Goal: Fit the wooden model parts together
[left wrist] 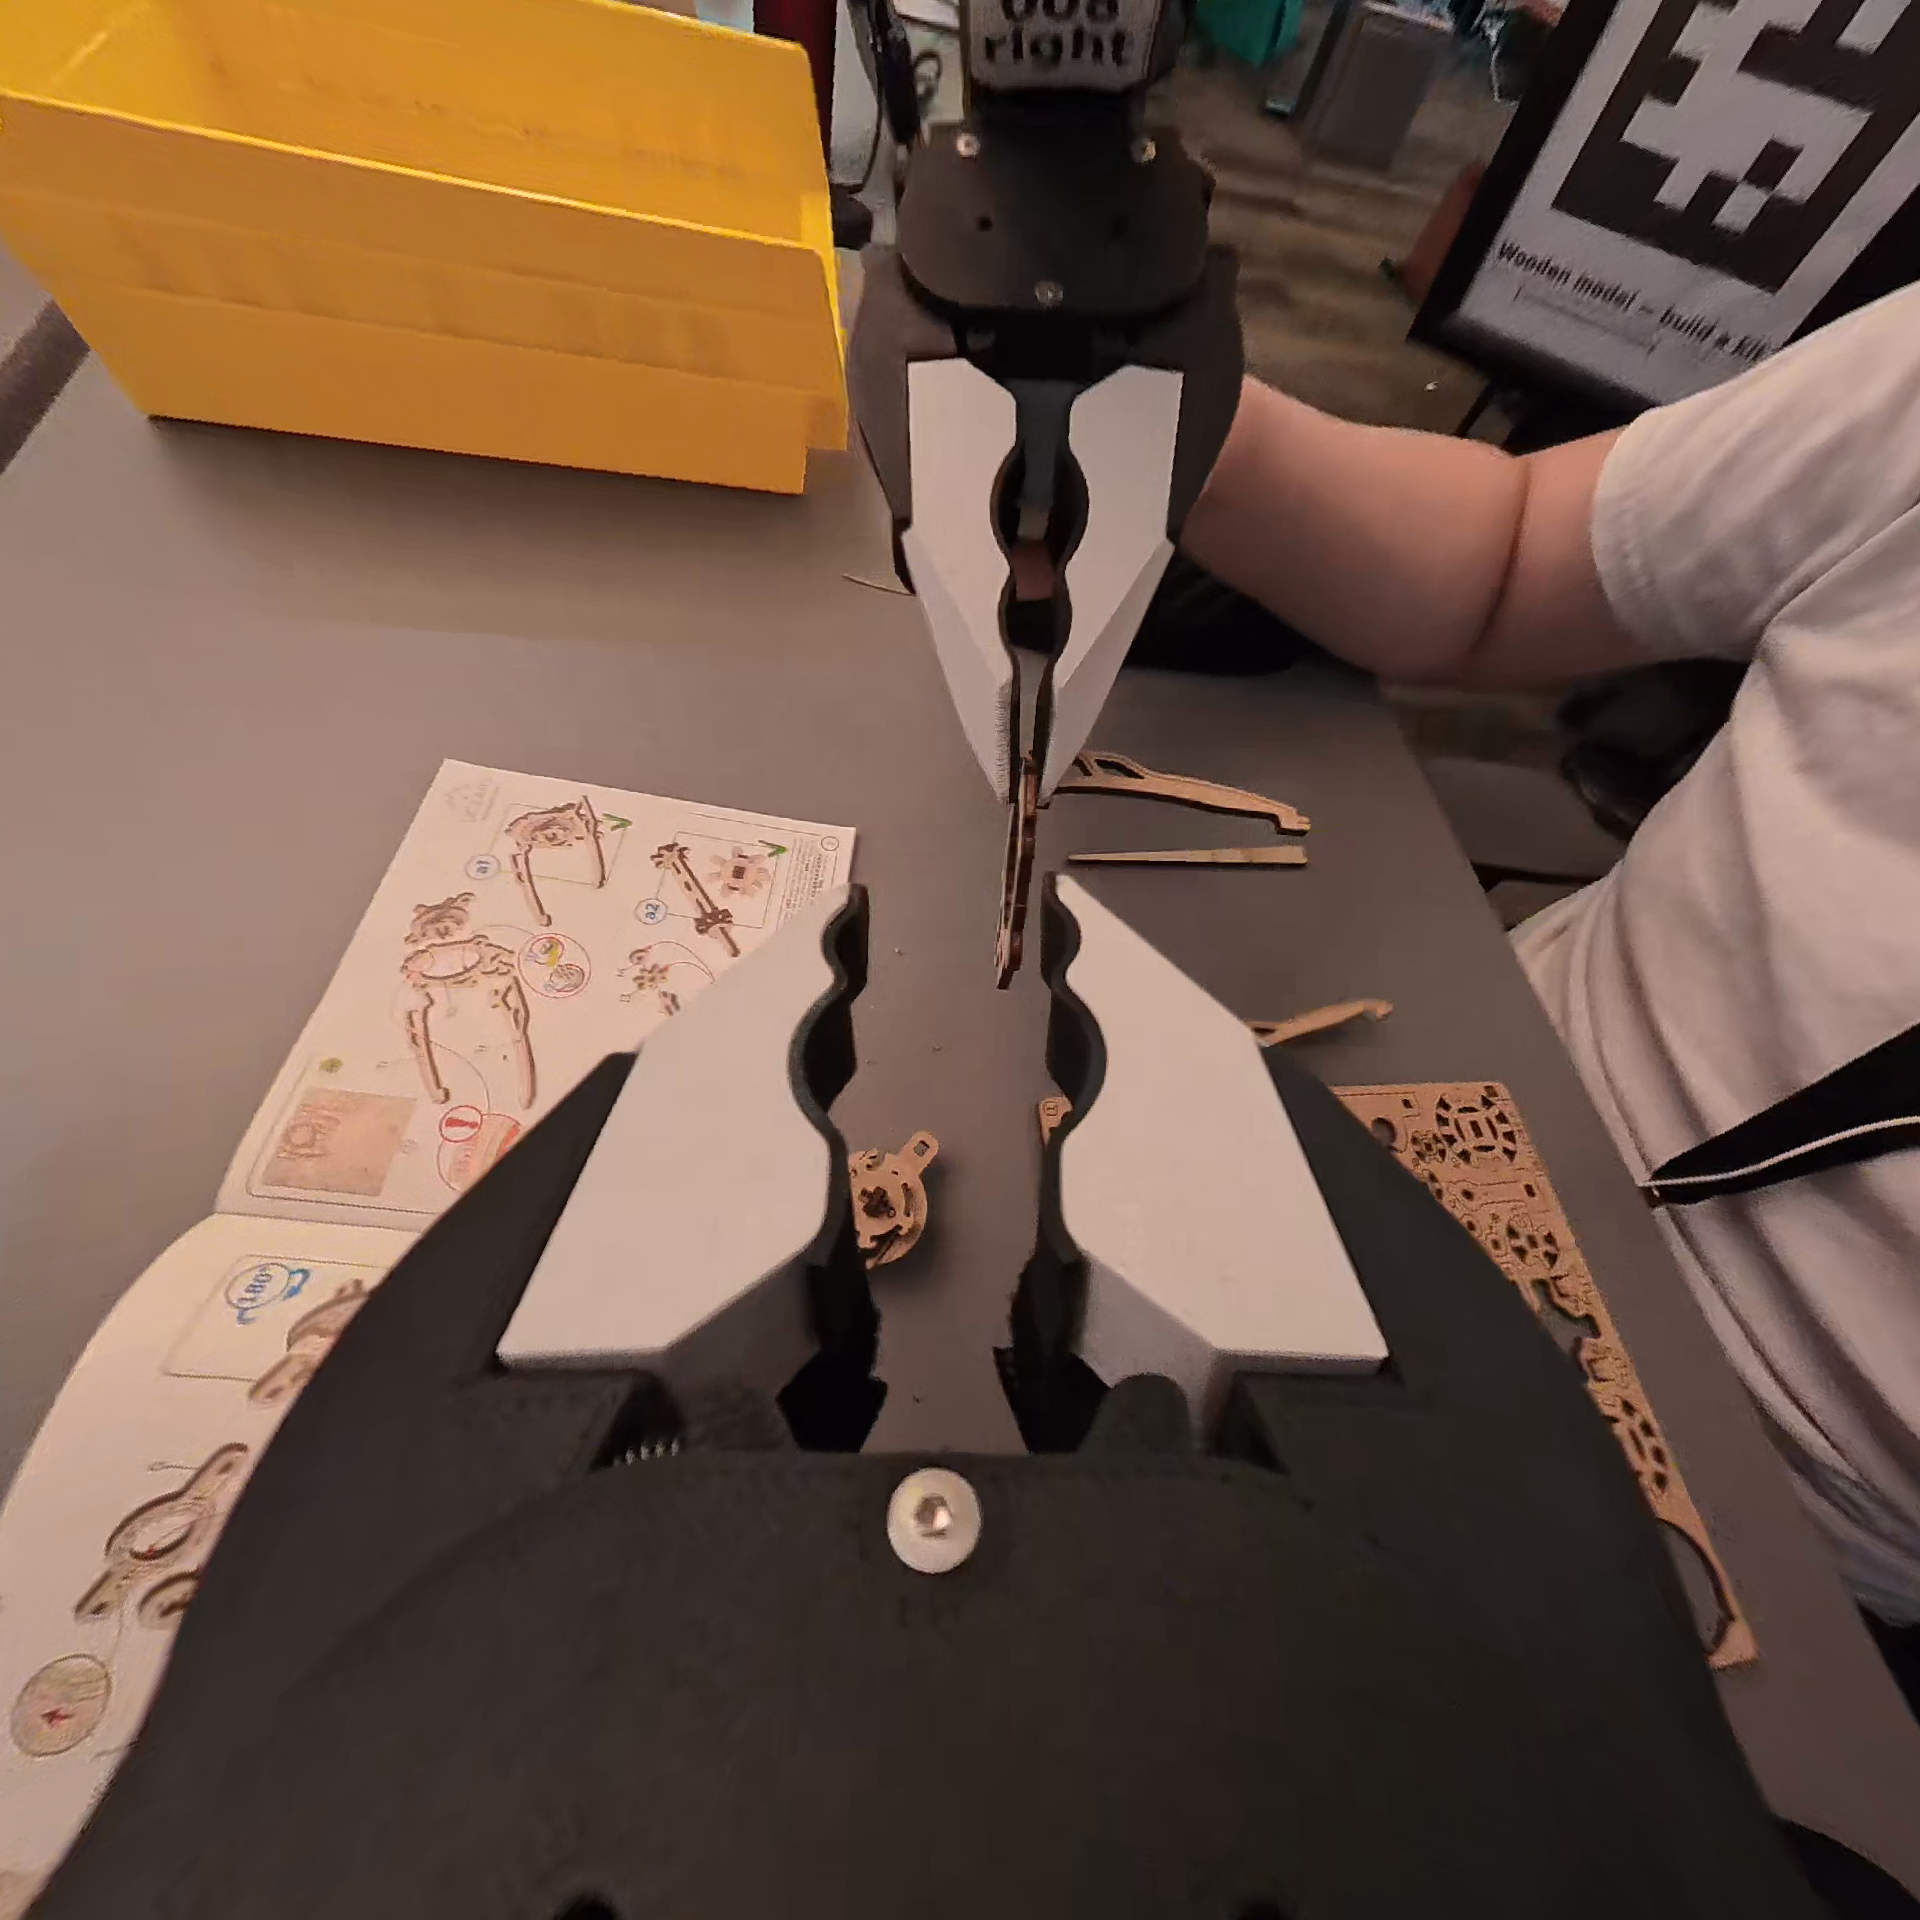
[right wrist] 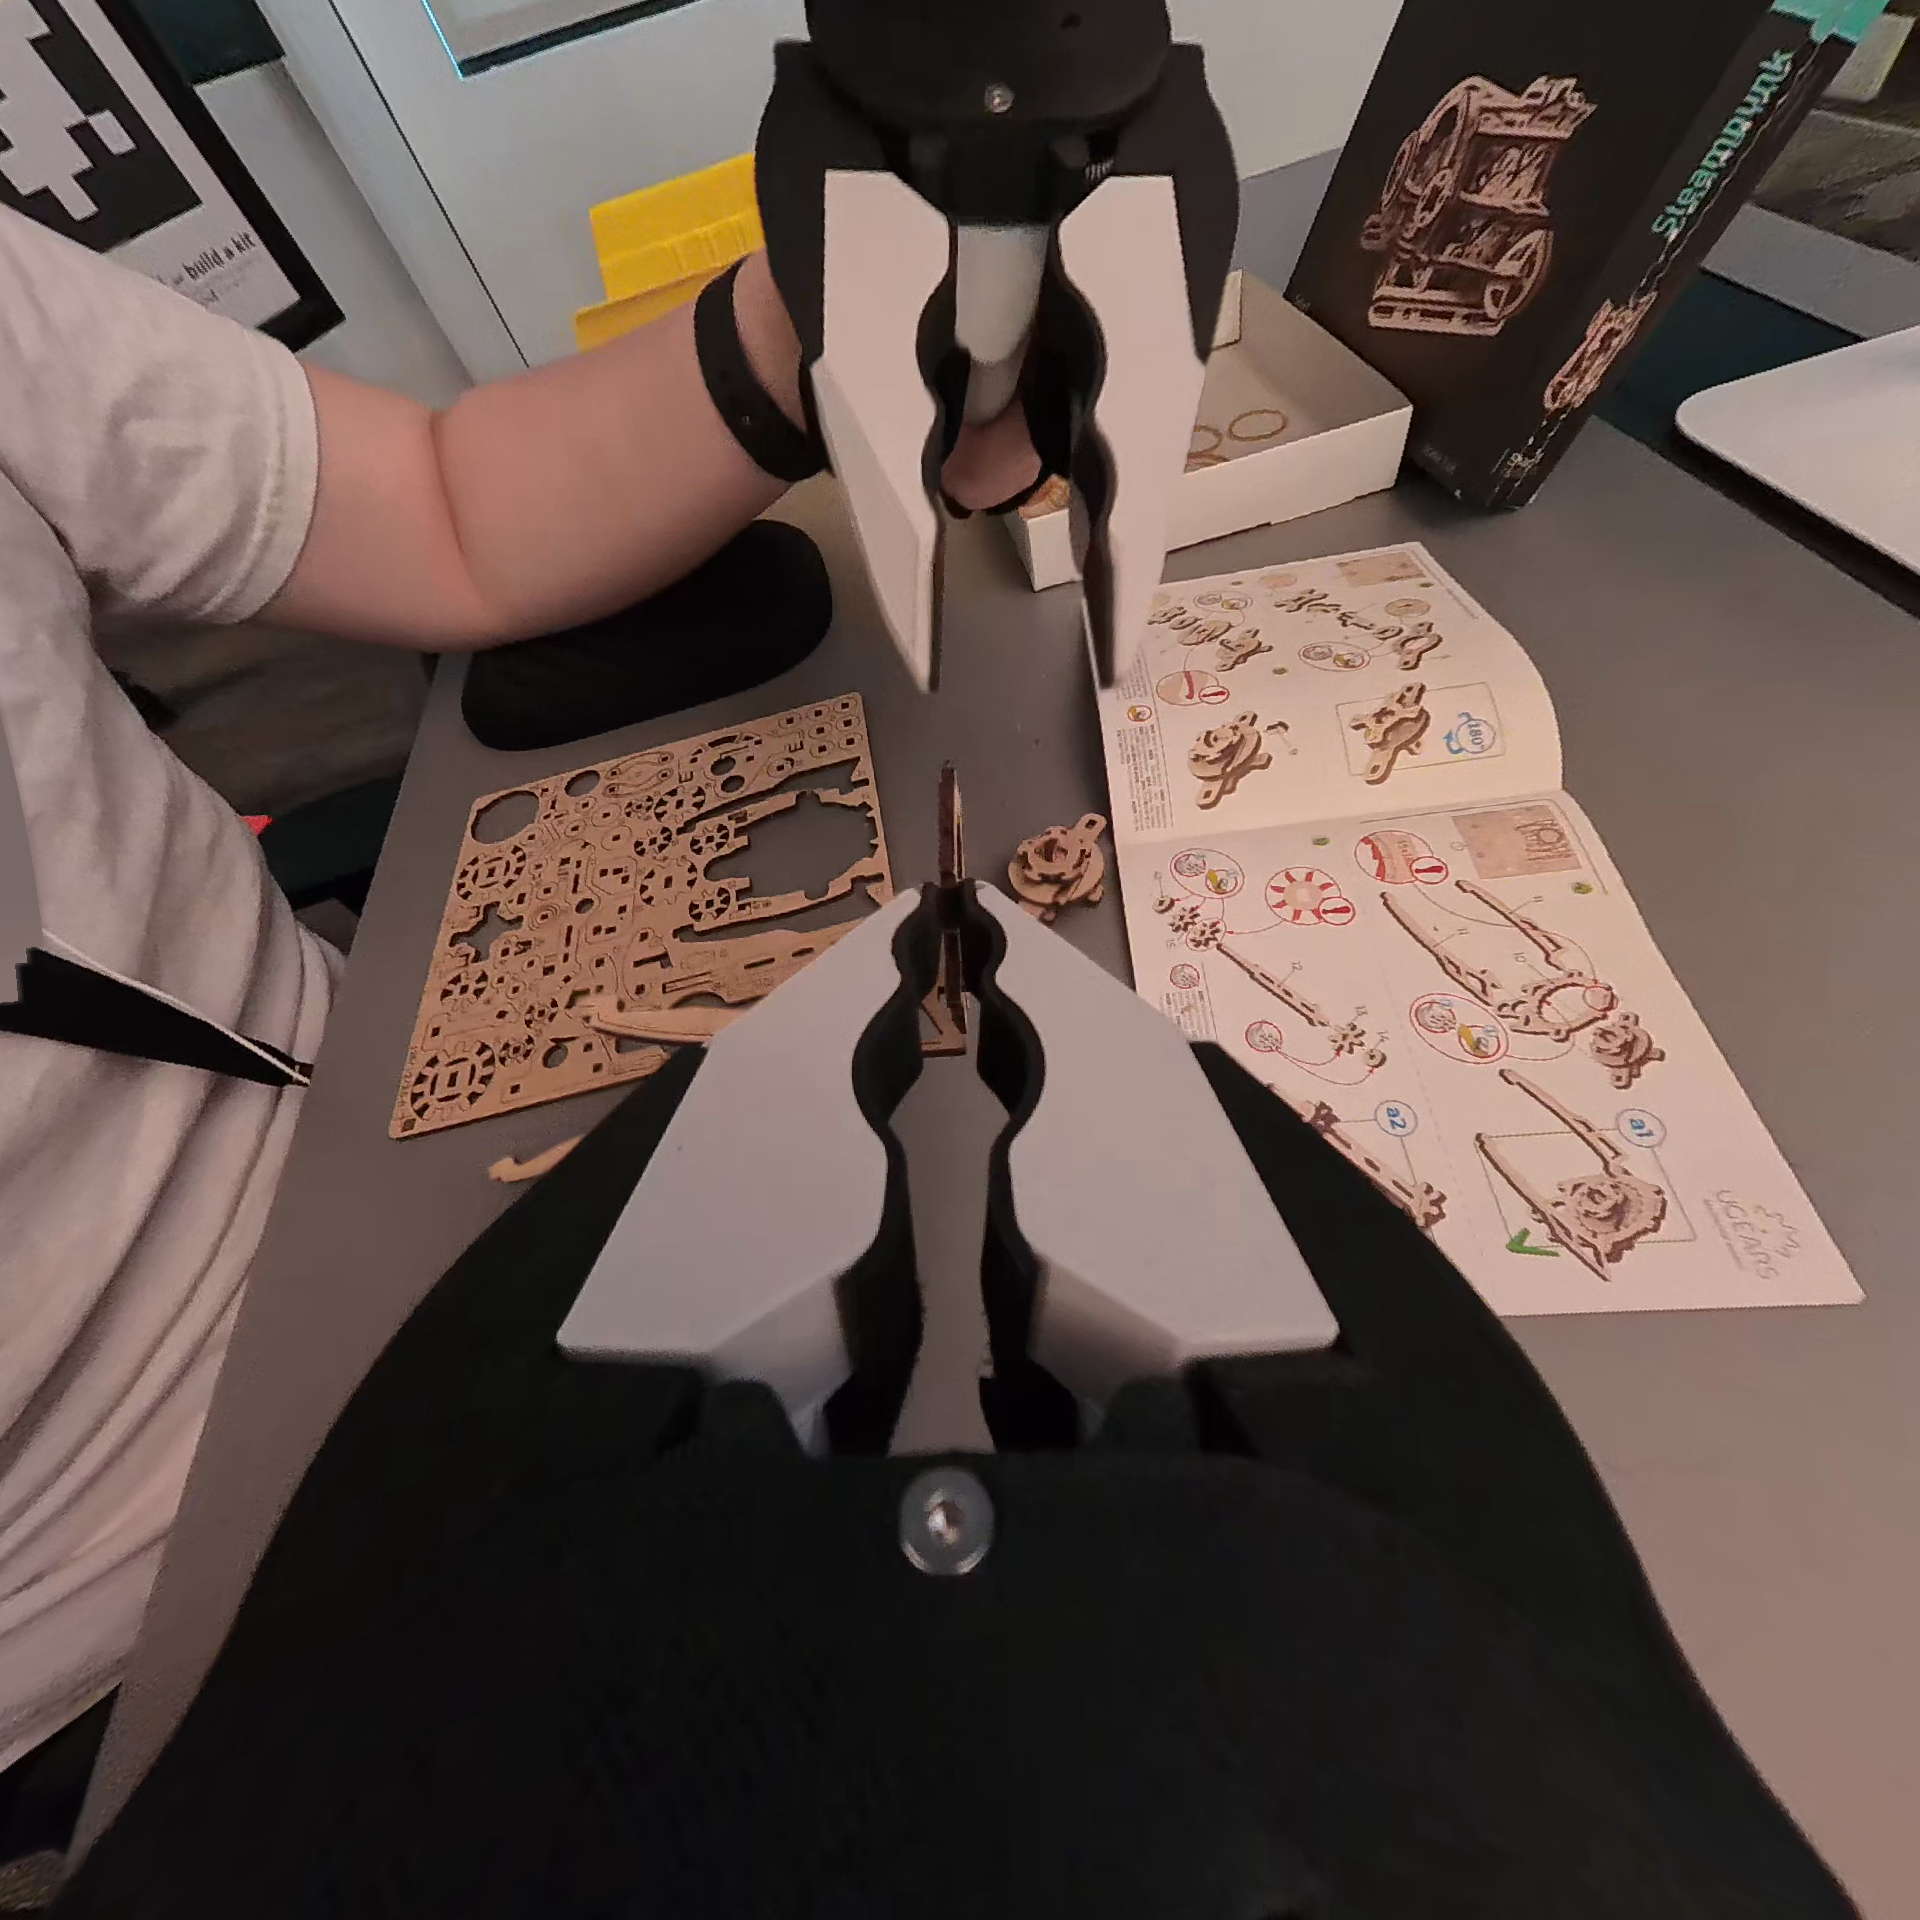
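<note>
Right claw [right wrist: 948,902] is clamped on a thin wooden strip [right wrist: 948,831], held edge-on off the desk [left wrist: 520,644]; the strip's long axis runs along the claw's fingers and sticks out past the tips. In the left wrist view the strip [left wrist: 1016,894] hangs centre frame from the right claw [left wrist: 1023,774], its free end just beside the left claw's right fingertip [left wrist: 1070,914]. Left claw [left wrist: 961,904] is agape, holding nothing, tips facing the strip head-on and the nearer one for a re-grip, I'd say. A small round sub-assembly [right wrist: 1058,868] lies on the desk just right of the strip in the right wrist view. Grey flat desk, cluttered: parts sheet [right wrist: 634,914] centre left, instruction leaflet [right wrist: 1455,935] right, yellow bin [left wrist: 416,260] upper left of the left wrist view.
</note>
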### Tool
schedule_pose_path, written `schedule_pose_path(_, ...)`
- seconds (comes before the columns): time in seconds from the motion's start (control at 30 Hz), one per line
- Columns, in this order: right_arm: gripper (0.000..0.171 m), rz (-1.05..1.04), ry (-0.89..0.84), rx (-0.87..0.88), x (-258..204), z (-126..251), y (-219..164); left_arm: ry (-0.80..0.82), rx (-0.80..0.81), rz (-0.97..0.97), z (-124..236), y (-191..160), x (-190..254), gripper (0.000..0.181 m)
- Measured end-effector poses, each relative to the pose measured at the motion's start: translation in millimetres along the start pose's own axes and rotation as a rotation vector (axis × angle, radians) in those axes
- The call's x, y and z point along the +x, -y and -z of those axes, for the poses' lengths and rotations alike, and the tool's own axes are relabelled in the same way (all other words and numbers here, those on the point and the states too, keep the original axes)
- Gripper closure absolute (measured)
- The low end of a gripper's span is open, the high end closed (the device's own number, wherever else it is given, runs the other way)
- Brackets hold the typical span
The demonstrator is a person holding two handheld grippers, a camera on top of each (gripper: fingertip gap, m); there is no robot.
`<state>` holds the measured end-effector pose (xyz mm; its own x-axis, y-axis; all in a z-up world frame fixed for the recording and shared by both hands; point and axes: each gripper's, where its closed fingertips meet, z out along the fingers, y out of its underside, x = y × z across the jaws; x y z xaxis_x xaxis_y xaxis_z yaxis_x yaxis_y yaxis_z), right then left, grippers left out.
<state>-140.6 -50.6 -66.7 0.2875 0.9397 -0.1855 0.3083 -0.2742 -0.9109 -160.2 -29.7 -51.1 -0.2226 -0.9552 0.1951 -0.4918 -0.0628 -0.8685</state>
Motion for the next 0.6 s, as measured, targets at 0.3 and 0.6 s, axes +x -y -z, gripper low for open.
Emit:
schedule_pose_path(0.3, 0.170, 0.034, 0.000, 0.119, -2.1, 15.5, 3.7, 0.047, -0.053, -0.036, 19.3, -11.1, -2.1, 0.152)
schedule_pose_path(0.6, 0.170, 0.018, 0.000, 0.038, 4.2, 24.3, -14.4, 0.018, -0.174, -0.007, -2.4, -55.2, 49.2, 0.151)
